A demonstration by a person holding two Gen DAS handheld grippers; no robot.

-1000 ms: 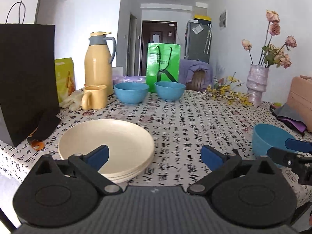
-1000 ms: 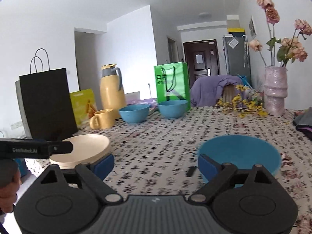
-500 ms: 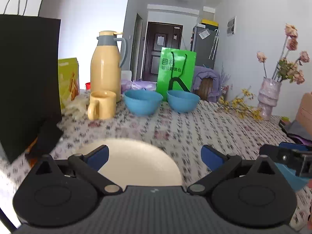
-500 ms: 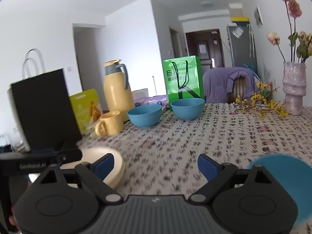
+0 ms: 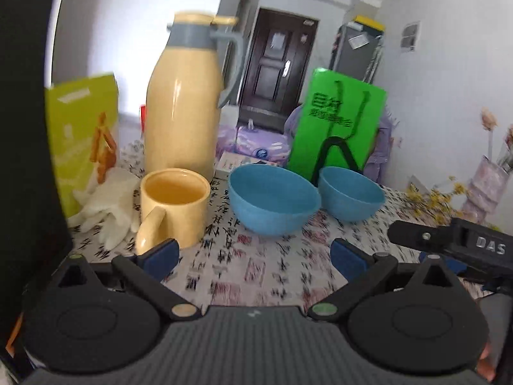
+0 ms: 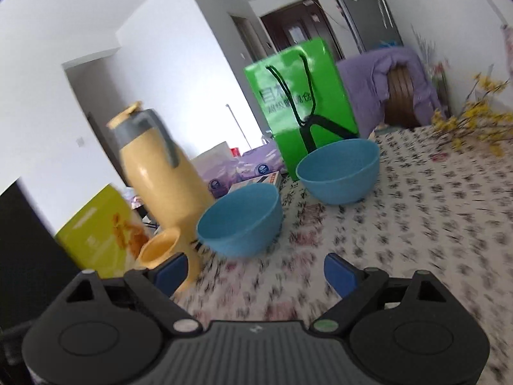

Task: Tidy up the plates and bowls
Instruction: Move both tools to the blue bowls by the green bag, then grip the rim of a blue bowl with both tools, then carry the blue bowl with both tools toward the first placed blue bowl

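Am bringing both grippers toward two blue bowls near table's far edge. Left gripper (image 5: 253, 255) spread wide, nothing between pads. Right gripper (image 6: 255, 271) wide too, jaws narrowing slightly, empty. Nearer bowl (image 5: 274, 199) sitting just beside yellow mug (image 5: 174, 203), second bowl (image 5: 351, 192) touching or nearly touching it, in front of green bag (image 5: 340, 122). Am judging best approach: straddle near rim squarely, keep clear of mug and thermos (image 5: 182, 106), close gently, lift straight.
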